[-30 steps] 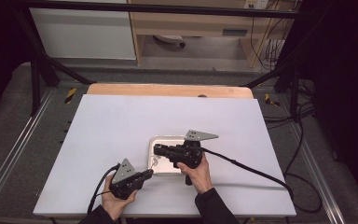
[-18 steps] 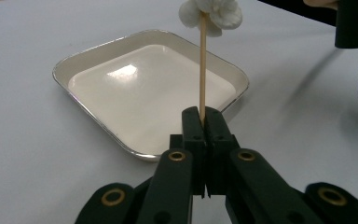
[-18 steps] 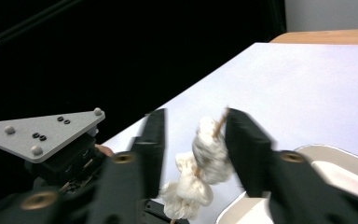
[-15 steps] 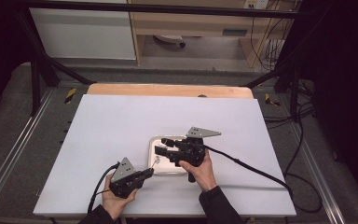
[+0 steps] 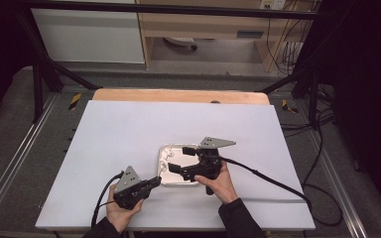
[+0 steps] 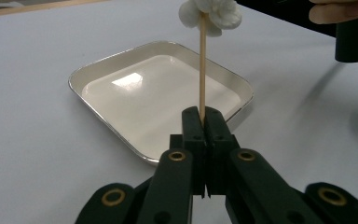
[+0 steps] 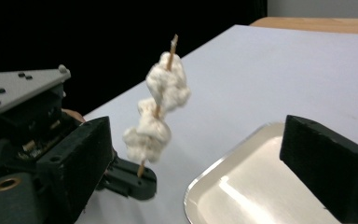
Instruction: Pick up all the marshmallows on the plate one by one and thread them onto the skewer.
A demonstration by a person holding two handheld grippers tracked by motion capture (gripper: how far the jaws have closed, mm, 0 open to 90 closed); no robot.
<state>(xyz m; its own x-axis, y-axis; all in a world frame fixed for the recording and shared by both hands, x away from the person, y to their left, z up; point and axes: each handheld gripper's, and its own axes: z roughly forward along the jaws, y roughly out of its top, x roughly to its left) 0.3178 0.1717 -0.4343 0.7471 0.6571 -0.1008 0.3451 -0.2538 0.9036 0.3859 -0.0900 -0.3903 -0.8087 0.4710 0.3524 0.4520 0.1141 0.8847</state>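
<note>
Left gripper (image 6: 204,122): jaws closed on the lower end of a wooden skewer (image 6: 202,70), at lower centre of the left gripper view. The skewer's long axis runs nearly upright there, tip toward the top edge, carrying white marshmallow-like pieces (image 6: 210,15) at upper centre. In the right gripper view the skewer (image 7: 160,105) leans slightly, bare tip toward the upper right, with about 3 white pieces (image 7: 161,109) threaded along it at centre left.

Right gripper (image 5: 183,158): jaws wide apart, holding nothing, at centre of the high view above the metal tray (image 5: 164,151).

The tray (image 6: 77,77) is empty and rests flat on the white table (image 5: 119,134), just beyond the skewer.
</note>
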